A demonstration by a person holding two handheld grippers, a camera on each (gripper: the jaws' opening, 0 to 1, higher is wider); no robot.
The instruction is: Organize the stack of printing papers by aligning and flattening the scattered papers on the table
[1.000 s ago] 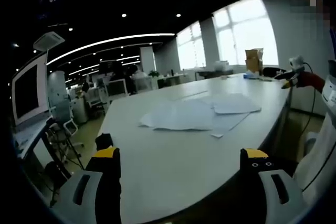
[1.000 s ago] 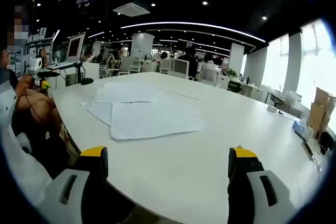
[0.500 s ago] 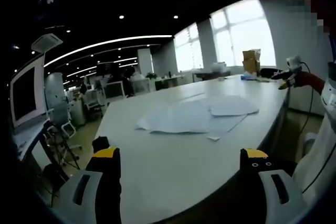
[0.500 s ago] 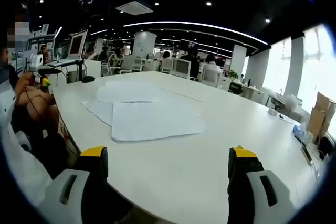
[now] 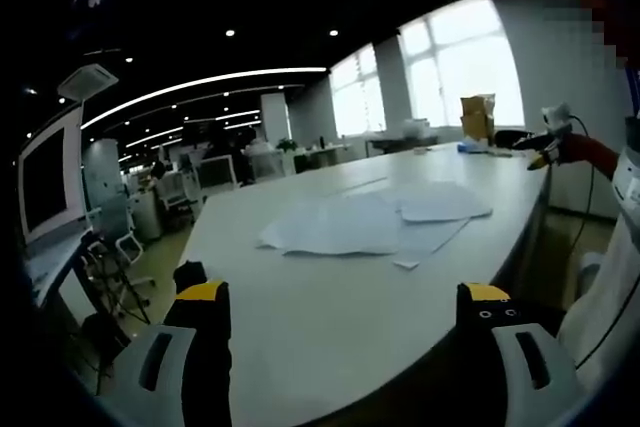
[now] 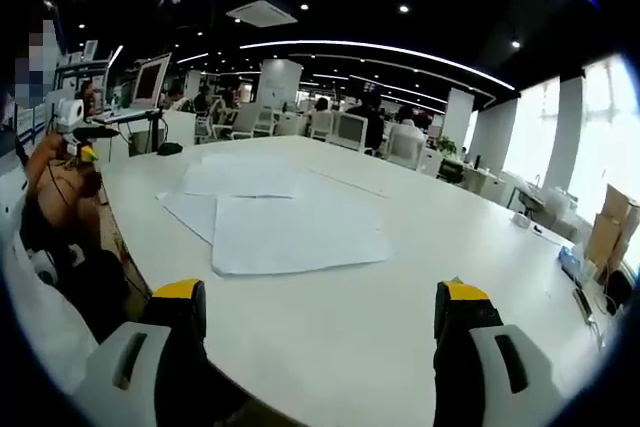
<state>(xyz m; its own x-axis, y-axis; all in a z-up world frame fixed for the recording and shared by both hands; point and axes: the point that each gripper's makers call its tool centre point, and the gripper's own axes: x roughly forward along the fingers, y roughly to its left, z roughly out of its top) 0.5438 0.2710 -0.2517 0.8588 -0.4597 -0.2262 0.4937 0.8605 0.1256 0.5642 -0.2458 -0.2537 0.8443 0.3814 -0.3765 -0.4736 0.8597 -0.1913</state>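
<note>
Here, loose white printing papers spread in overlapping, unaligned sheets on the large white rounded table, well ahead of both tools. Left gripper with yellow-tipped black jaws held wide apart, gripping nothing, above the near table edge. Right gripper likewise wide open and empty; same sheets seen beyond it. Brown cardboard box at the far table end near windows.
</note>
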